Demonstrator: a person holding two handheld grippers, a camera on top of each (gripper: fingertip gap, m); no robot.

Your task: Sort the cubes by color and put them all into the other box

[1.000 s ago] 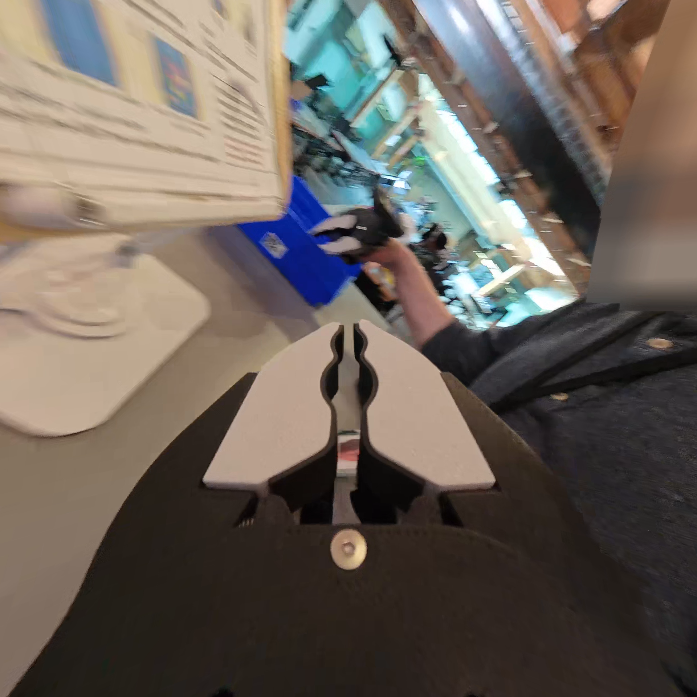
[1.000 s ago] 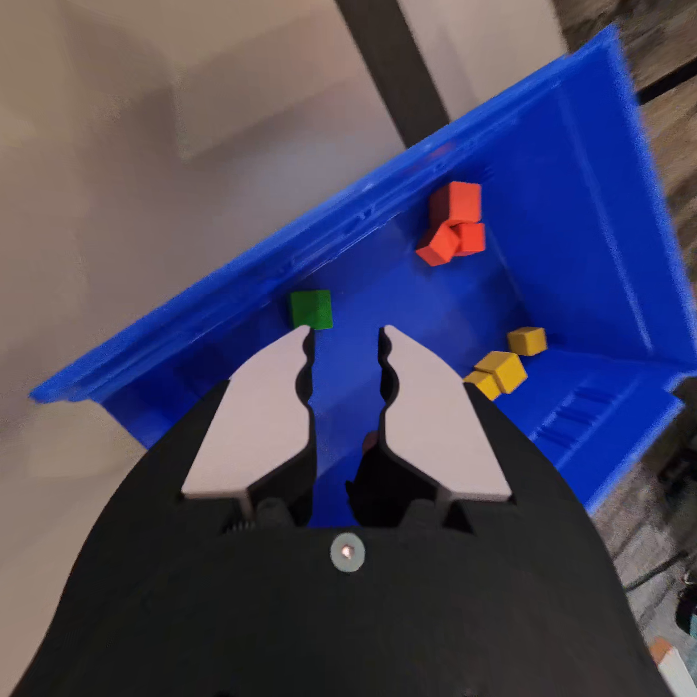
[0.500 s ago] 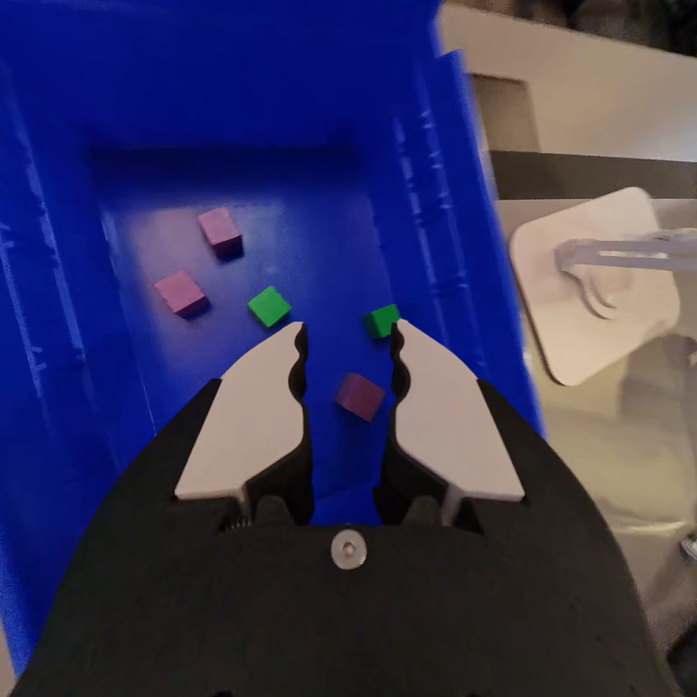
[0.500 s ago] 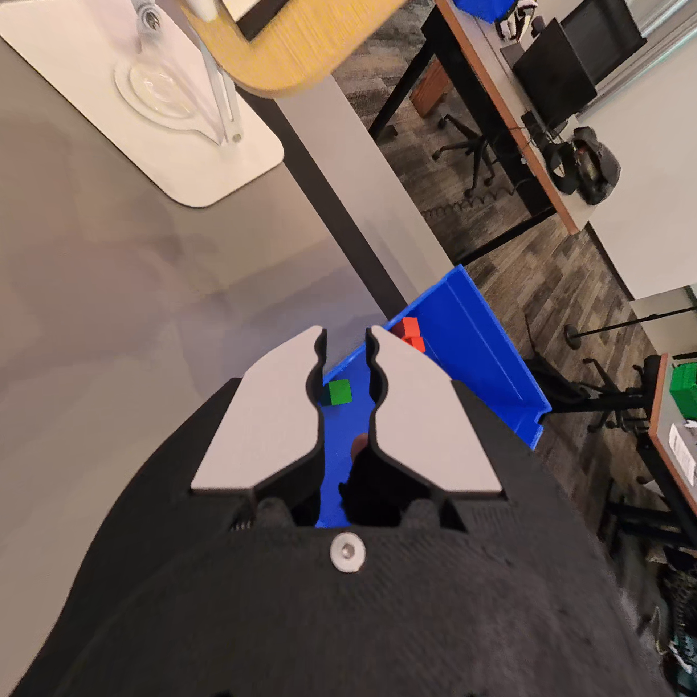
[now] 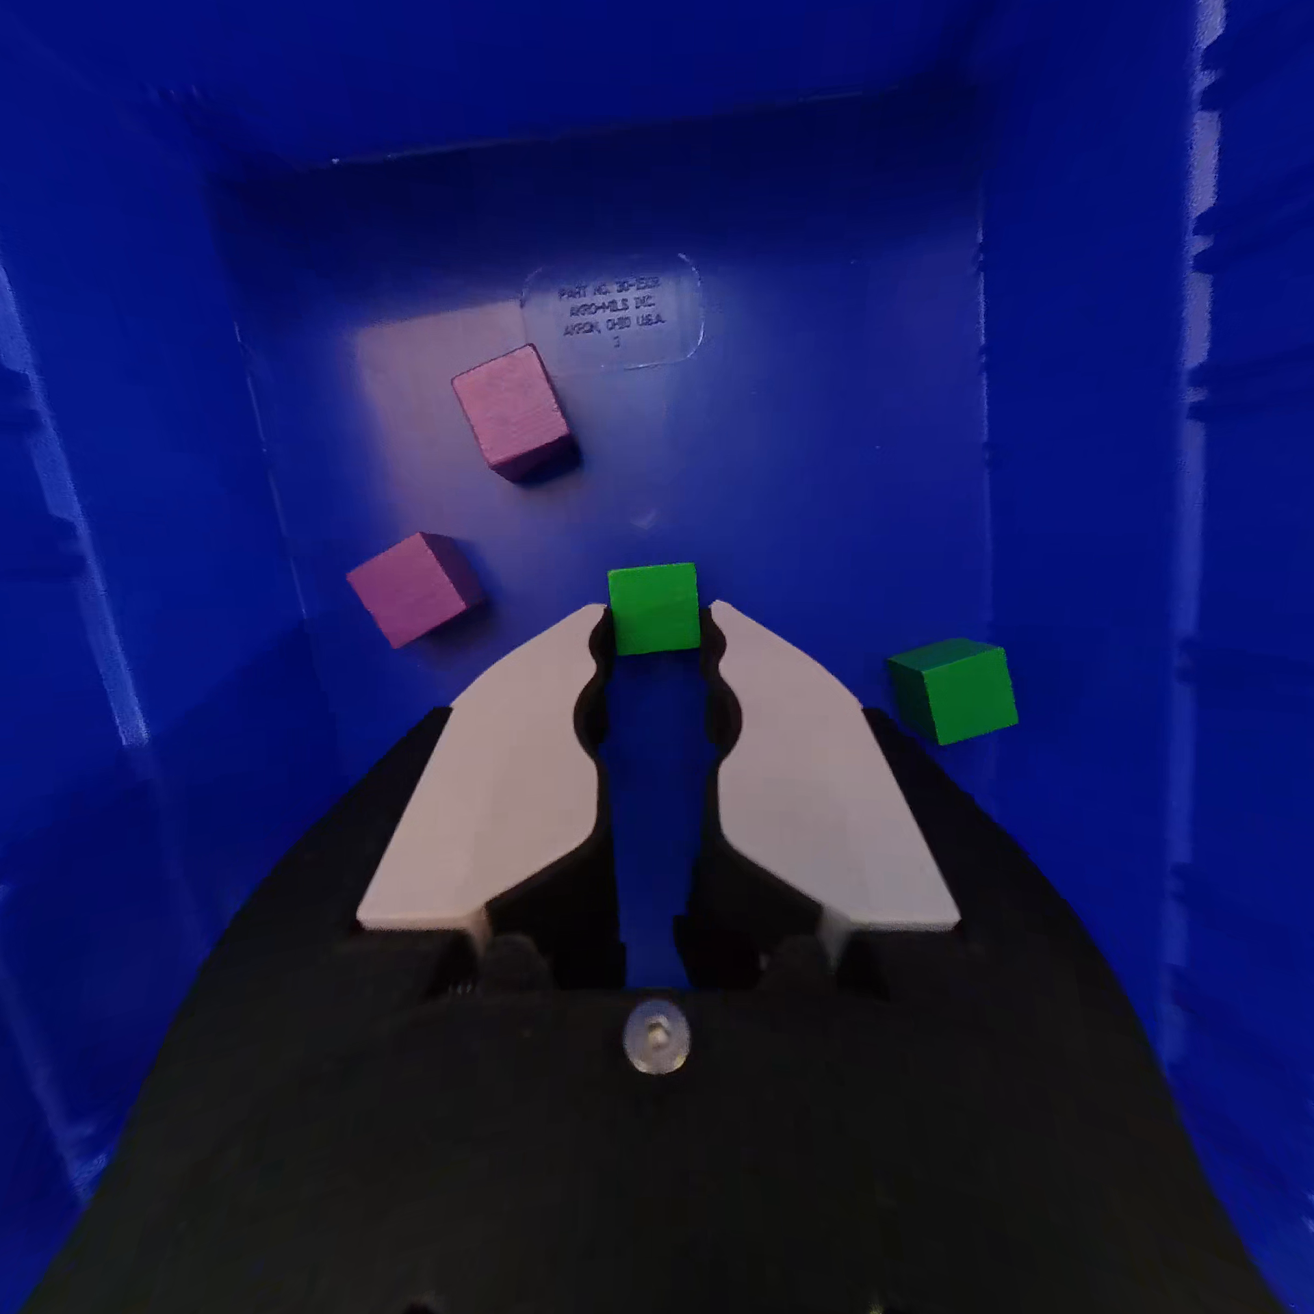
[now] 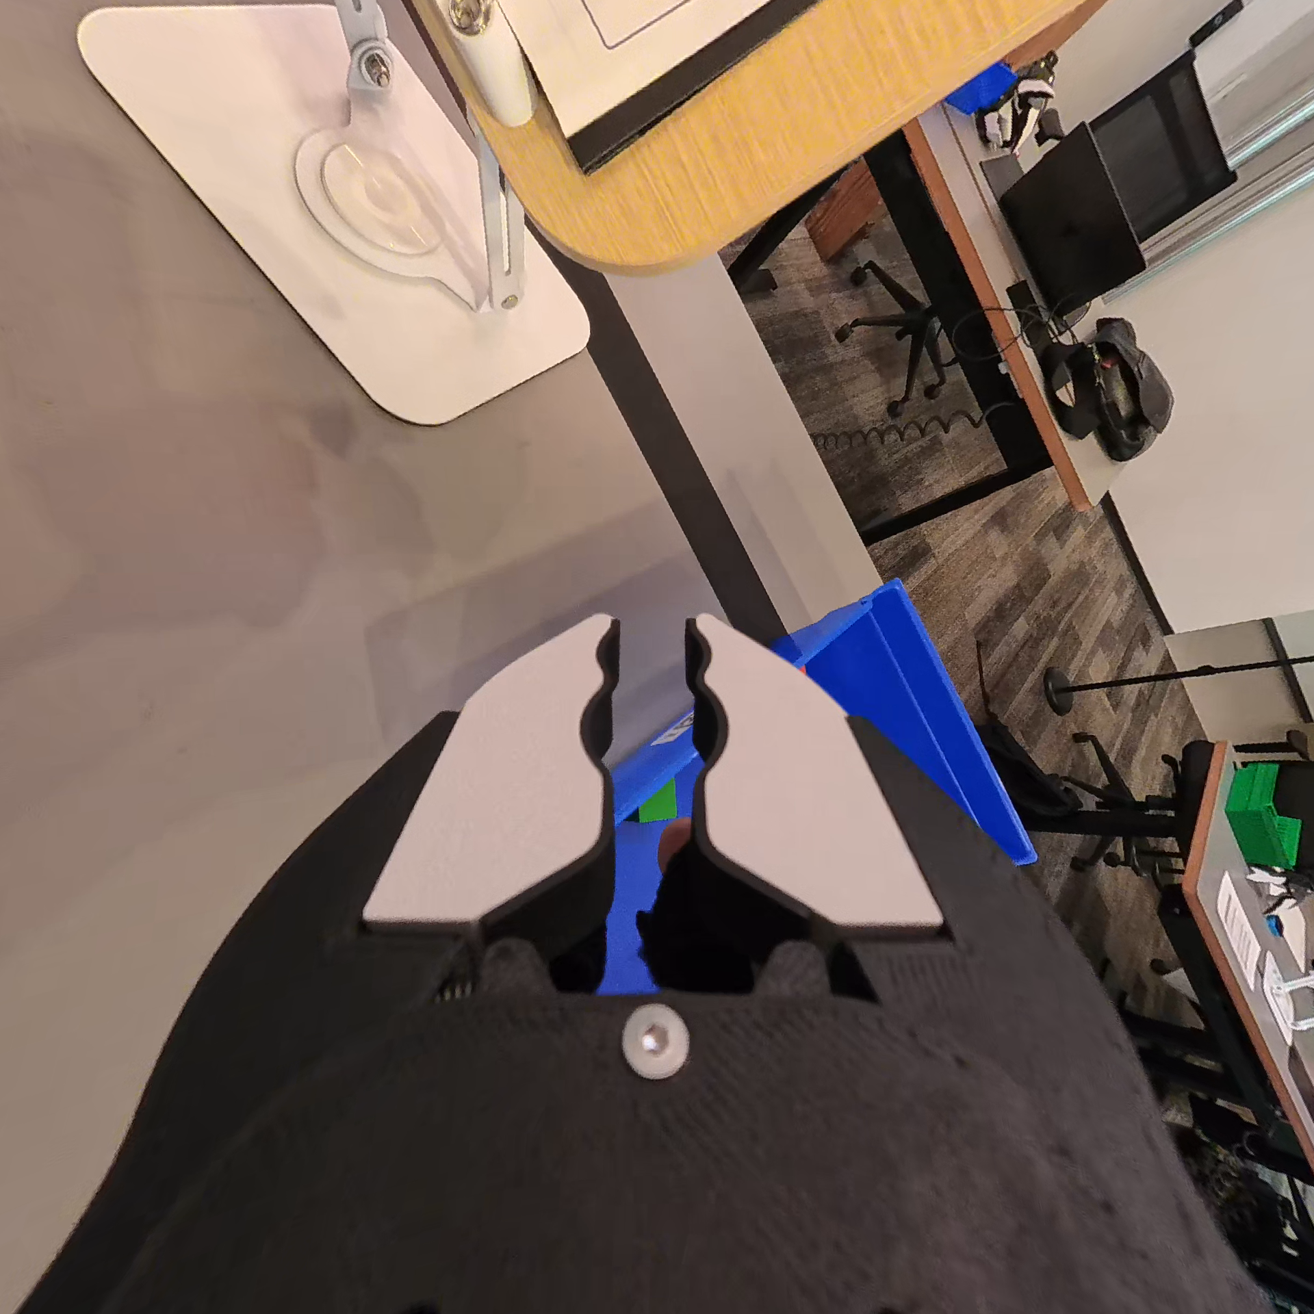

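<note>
Left wrist view put my left gripper (image 5: 654, 626) down inside the blue box (image 5: 142, 426), its fingertips either side of a green cube (image 5: 653, 608); the pads sat right at the cube's flanks, though I could not tell whether they pressed on it or only framed it. Just to the right lay a second green cube (image 5: 953, 693), on the box floor and apart from the first. Farther left and beyond sat two purple cubes (image 5: 416, 586) (image 5: 513, 412), each alone, with the far wall behind them. So I judged the step in hand to be the pick of a green cube from the source box. Next I would need to squeeze squarely on its two side faces, lift straight up clear of the walls, and carry it over to join the other greens. My right gripper (image 6: 650, 633) hung over the grey table (image 6: 213, 569) with its jaws parted and nothing between them. Past its fingers, partly hidden, stood the other box (image 6: 903, 711), with a bit of green cube (image 6: 658, 800) showing low between the fingers. Beyond that stood a white stand base (image 6: 213, 178).
</note>
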